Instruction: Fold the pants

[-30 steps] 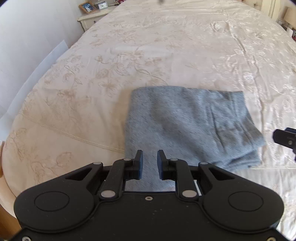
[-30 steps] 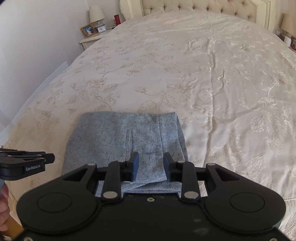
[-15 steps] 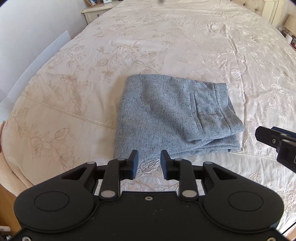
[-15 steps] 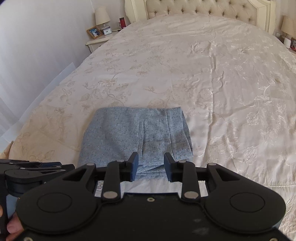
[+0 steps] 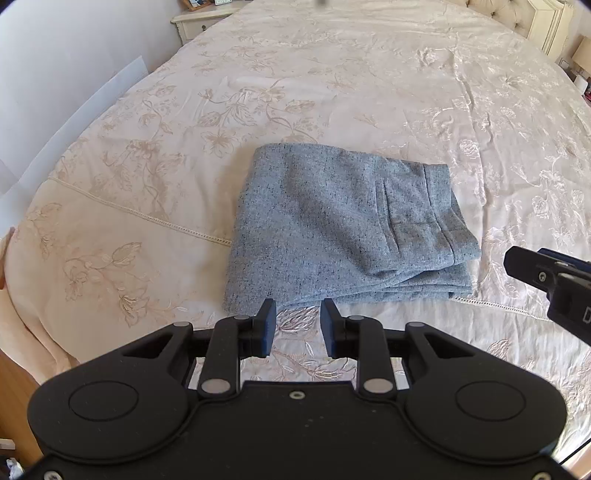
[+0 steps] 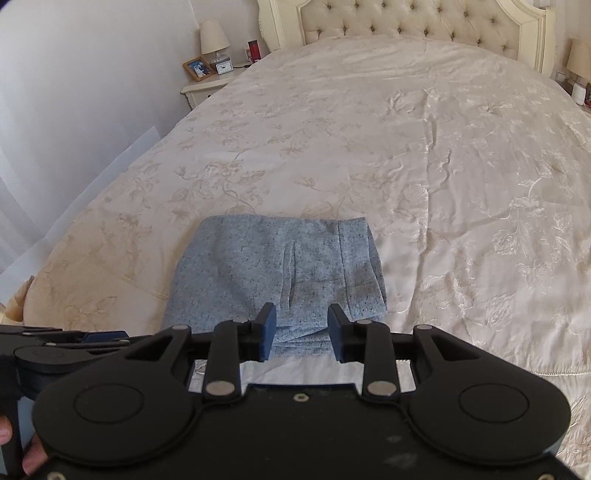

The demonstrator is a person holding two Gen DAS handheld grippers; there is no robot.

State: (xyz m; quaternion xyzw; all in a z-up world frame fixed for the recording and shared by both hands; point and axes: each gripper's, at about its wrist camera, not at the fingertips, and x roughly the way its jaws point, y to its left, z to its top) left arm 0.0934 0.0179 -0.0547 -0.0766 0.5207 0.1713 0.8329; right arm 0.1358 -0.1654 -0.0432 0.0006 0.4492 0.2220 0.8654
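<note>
The grey-blue speckled pants (image 5: 340, 225) lie folded into a compact stacked rectangle on the bed, near its foot; they also show in the right wrist view (image 6: 280, 273). My left gripper (image 5: 293, 319) is open and empty, just short of the pants' near edge. My right gripper (image 6: 301, 321) is open and empty, above the near edge of the pants. The right gripper's body shows at the right edge of the left wrist view (image 5: 550, 280). The left gripper shows at the lower left of the right wrist view (image 6: 66, 347).
A cream floral bedspread (image 6: 424, 155) covers the whole bed. A tufted headboard (image 6: 406, 18) stands at the far end. A bedside table (image 6: 207, 86) at the far left holds a lamp, a photo frame and a clock. A white wall runs along the left.
Both grippers have drawn back and risen from the folded pants, so the pants sit farther ahead. The pants have not moved. Both grippers stay open.
</note>
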